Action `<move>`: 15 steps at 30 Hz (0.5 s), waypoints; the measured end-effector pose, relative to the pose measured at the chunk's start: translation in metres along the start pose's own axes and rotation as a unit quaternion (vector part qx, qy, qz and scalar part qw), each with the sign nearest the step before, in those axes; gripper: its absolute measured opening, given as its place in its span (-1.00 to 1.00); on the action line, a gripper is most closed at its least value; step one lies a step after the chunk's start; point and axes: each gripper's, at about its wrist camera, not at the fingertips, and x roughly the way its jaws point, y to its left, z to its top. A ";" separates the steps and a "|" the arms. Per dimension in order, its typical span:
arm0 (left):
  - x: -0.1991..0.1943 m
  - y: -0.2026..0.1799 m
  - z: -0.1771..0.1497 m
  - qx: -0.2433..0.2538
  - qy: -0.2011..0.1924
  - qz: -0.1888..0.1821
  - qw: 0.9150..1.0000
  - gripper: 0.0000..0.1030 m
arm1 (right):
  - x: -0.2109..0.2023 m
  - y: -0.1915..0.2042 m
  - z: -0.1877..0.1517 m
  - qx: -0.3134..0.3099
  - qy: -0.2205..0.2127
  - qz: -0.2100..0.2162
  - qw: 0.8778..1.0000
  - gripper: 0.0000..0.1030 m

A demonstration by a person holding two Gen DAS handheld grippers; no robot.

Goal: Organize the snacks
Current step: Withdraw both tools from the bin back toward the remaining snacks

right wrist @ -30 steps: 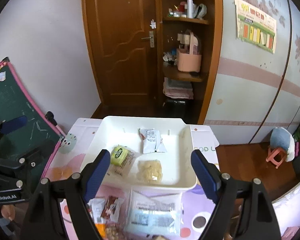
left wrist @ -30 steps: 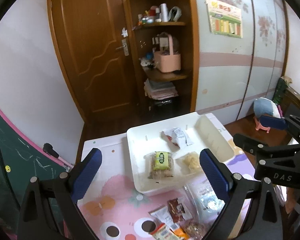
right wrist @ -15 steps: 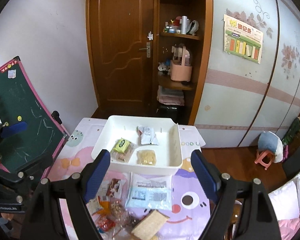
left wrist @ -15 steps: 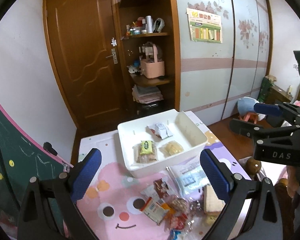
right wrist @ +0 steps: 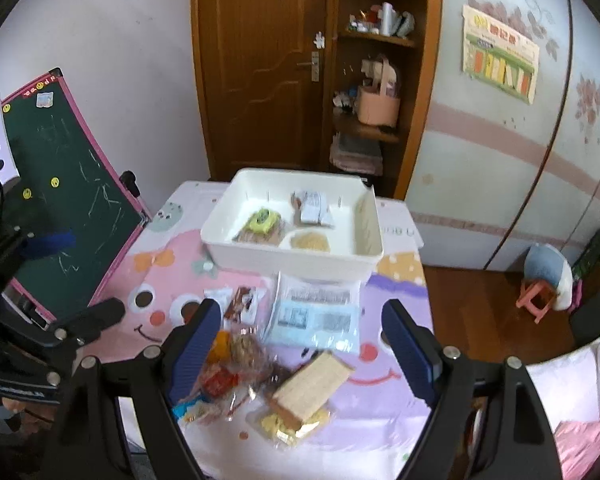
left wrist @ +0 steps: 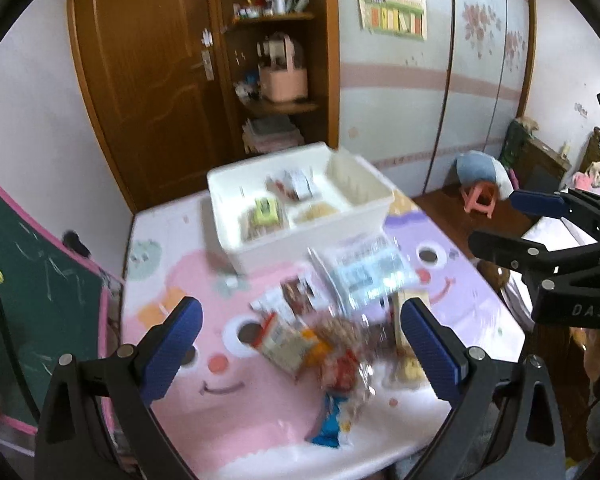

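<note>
left tongs (left wrist: 298, 330) were spread wide, nothing between the blue pads, hanging above the loose snack pile (left wrist: 332, 344). right tongs (right wrist: 302, 334) were spread just as wide and empty, over the same pile. the white bin (right wrist: 292, 256) sat beyond both, past the pile, already holding a green-labelled pack (right wrist: 262, 224), a white wrapper (right wrist: 312, 208) and a pale round snack (right wrist: 310, 242). the right view was sharp enough to show a tan cracker pack (right wrist: 312, 382) between its fingers and a pale blue flat bag (right wrist: 314, 316) just ahead of them, touching the bin's near wall; the left view was motion-blurred, with the pile only smears. the left view alone showed the right tongs off to its right, clear of the cartoon table mat (left wrist: 180, 276). the right view caught the chalkboard (right wrist: 72, 184) on its left.
</note>
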 end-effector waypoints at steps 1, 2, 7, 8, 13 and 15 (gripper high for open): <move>0.006 -0.002 -0.008 0.000 0.006 -0.003 1.000 0.93 | 0.005 -0.001 -0.011 0.000 0.006 0.001 1.000 0.62; 0.013 -0.004 -0.016 0.001 0.011 -0.004 1.000 0.93 | 0.009 -0.001 -0.017 0.001 0.011 0.003 1.000 0.62; 0.050 -0.013 -0.058 0.001 0.045 0.001 0.999 0.93 | 0.052 -0.011 -0.078 0.010 0.075 0.012 0.997 0.62; 0.058 -0.014 -0.067 0.000 0.054 -0.001 0.999 0.93 | 0.057 -0.013 -0.084 0.012 0.082 0.008 0.996 0.62; 0.093 -0.019 -0.103 0.007 0.089 0.010 0.996 0.93 | 0.088 -0.026 -0.122 0.053 0.134 0.013 0.989 0.62; 0.108 -0.019 -0.118 -0.004 0.111 0.004 0.994 0.93 | 0.100 -0.031 -0.135 0.083 0.155 0.024 0.984 0.62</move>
